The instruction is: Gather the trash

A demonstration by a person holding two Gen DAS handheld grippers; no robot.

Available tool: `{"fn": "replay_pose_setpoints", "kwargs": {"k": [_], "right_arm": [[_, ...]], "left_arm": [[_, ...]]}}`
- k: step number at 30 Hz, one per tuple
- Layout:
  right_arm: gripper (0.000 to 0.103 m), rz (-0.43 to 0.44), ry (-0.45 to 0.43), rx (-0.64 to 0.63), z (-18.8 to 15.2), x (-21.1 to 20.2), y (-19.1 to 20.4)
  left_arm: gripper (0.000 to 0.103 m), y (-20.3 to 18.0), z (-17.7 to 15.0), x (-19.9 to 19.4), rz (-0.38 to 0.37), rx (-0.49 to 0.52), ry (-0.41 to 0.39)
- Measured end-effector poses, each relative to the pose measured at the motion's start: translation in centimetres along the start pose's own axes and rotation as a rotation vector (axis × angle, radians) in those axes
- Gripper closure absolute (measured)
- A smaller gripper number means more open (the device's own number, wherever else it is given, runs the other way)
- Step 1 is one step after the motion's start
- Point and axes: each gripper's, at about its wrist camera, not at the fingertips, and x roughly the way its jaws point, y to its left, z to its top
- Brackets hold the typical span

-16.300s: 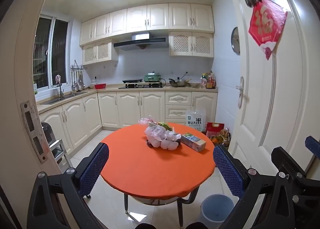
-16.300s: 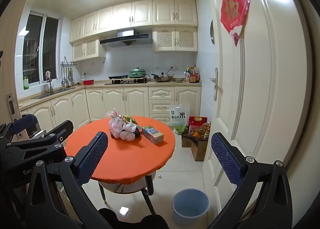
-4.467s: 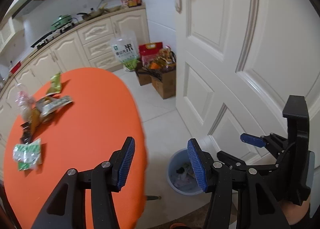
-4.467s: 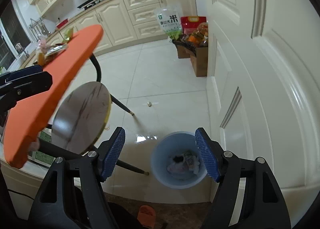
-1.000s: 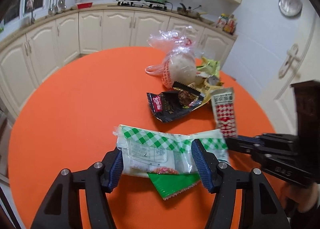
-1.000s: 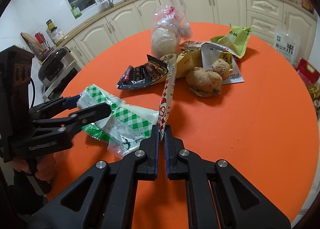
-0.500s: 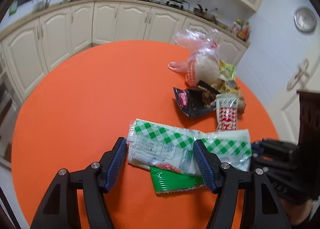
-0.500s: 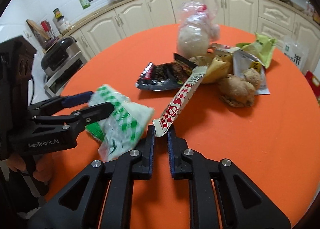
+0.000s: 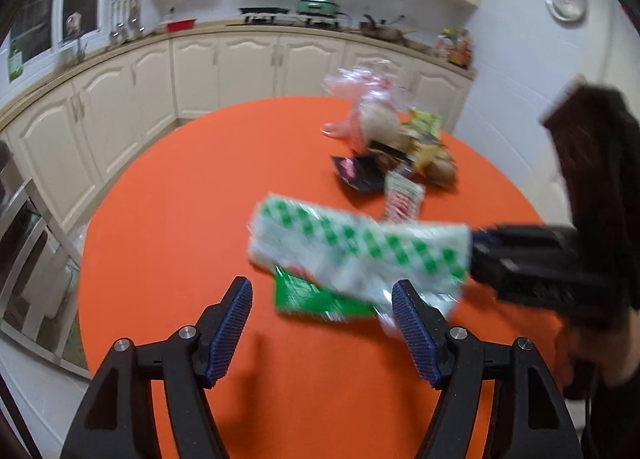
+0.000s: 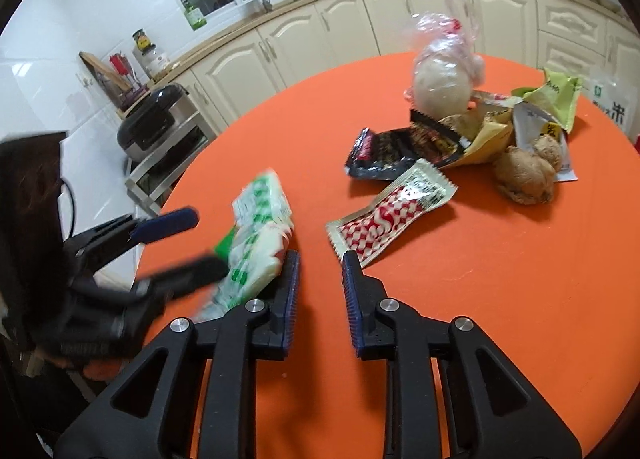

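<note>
Left gripper (image 9: pixel 320 299) and right gripper (image 10: pixel 320 265), their jaws having just been opening and now empty, are risking leaving the green-checked wrapper (image 9: pixel 360 251) and red-checked sachet (image 10: pixel 392 215) loose just beyond their tips.

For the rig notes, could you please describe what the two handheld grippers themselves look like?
Both look alike. The left gripper and the right gripper have black angular arms with triangular cut-outs and silver pivot bolts. Their fingers carry dark blue ribbed pads. Seen from the right wrist view, the left one has a boxy black body.
</note>
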Motion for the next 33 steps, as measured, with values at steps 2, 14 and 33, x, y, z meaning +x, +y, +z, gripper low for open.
{"fn": "replay_pose_setpoints", "kwargs": {"k": [2, 14, 33], "right_arm": [[0.080, 0.004, 0.001, 0.006, -0.1, -0.2, 0.3], [0.068, 0.000, 0.025, -0.060, 0.5, -0.4, 4.5], [0.036, -0.200, -0.054, 0.108, 1.1, -1.5, 0.1]], "left_arm": [[0.035, -0.4, -1.1, -1.4, -0.013, 0.033, -0.021], [0.031, -3.6, -2.7, -2.0, 0.013, 0.172, -0.088], [0.081, -0.4, 0.2, 0.0, 0.044, 0.095, -0.177]]}}
